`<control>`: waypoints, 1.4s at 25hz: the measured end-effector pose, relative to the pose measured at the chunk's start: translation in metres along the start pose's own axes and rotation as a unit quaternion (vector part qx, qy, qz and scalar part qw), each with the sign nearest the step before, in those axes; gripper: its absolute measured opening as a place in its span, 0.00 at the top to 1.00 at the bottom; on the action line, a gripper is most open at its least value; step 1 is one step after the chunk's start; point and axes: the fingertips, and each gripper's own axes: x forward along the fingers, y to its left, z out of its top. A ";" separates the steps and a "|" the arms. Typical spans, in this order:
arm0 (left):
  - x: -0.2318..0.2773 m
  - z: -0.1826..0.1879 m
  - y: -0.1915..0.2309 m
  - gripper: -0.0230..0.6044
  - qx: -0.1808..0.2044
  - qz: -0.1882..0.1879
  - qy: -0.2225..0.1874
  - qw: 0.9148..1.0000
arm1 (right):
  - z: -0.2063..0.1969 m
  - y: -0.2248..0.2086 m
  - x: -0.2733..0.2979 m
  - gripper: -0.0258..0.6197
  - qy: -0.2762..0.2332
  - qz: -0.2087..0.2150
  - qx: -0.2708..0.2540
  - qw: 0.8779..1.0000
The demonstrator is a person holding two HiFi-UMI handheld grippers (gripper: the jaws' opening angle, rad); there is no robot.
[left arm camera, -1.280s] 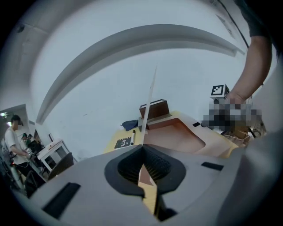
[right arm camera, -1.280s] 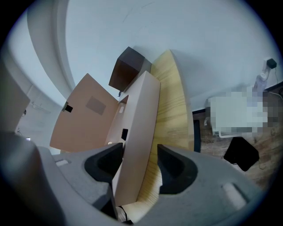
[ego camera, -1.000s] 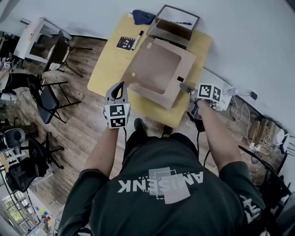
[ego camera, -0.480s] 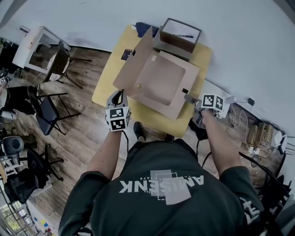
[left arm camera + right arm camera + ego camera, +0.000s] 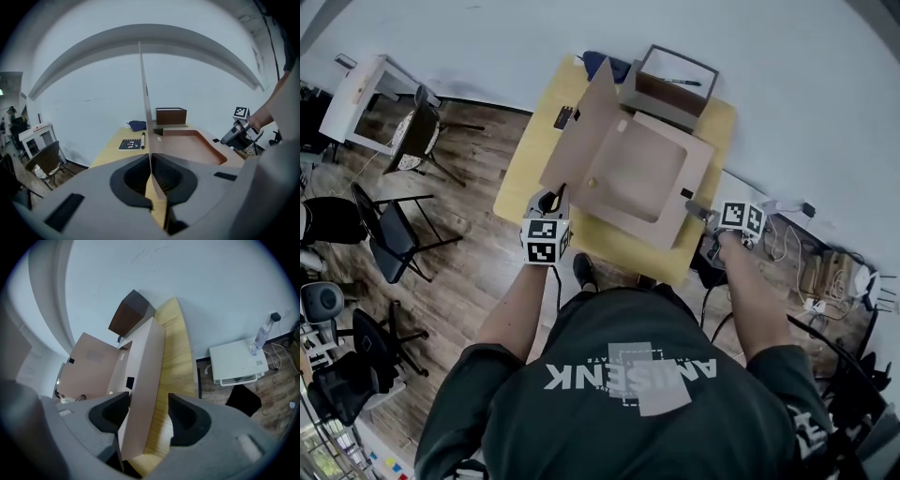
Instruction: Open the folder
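A brown cardboard folder (image 5: 652, 183) lies on the yellow table (image 5: 534, 159). Its cover (image 5: 586, 127) stands raised on edge at the left. My left gripper (image 5: 555, 195) is shut on the cover's near corner; in the left gripper view the thin cover edge (image 5: 145, 103) runs up from between the closed left gripper (image 5: 151, 173) pads. My right gripper (image 5: 692, 208) is at the folder's near right corner. In the right gripper view the folder's side wall (image 5: 145, 380) sits between the wide jaws of my right gripper (image 5: 147, 416); the right pad is apart from it.
A dark brown box (image 5: 670, 84) with a pen in it stands behind the folder. A black card (image 5: 129, 144), a marker (image 5: 142, 139) and a blue cloth (image 5: 137, 125) lie at the table's far left. Chairs (image 5: 394, 234) stand left; a white unit (image 5: 236, 362) sits on the floor right.
The cover has swung up from nearly flat to standing on edge, with my left gripper holding it and moving in toward the table. The right gripper stayed at the folder's corner.
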 end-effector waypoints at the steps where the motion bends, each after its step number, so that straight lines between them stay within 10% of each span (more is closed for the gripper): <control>1: 0.000 0.001 0.000 0.94 -0.001 -0.009 -0.001 1.000 | 0.000 0.000 -0.001 0.57 -0.003 -0.001 0.003 1.000; 17: -0.020 -0.079 0.048 0.91 -0.207 -0.016 0.046 0.977 | -0.002 -0.007 -0.008 0.54 -0.001 -0.036 0.005 0.999; 35: 0.001 -0.141 0.097 0.45 -0.157 0.121 0.140 0.970 | -0.002 -0.010 -0.012 0.54 -0.019 -0.077 0.018 0.997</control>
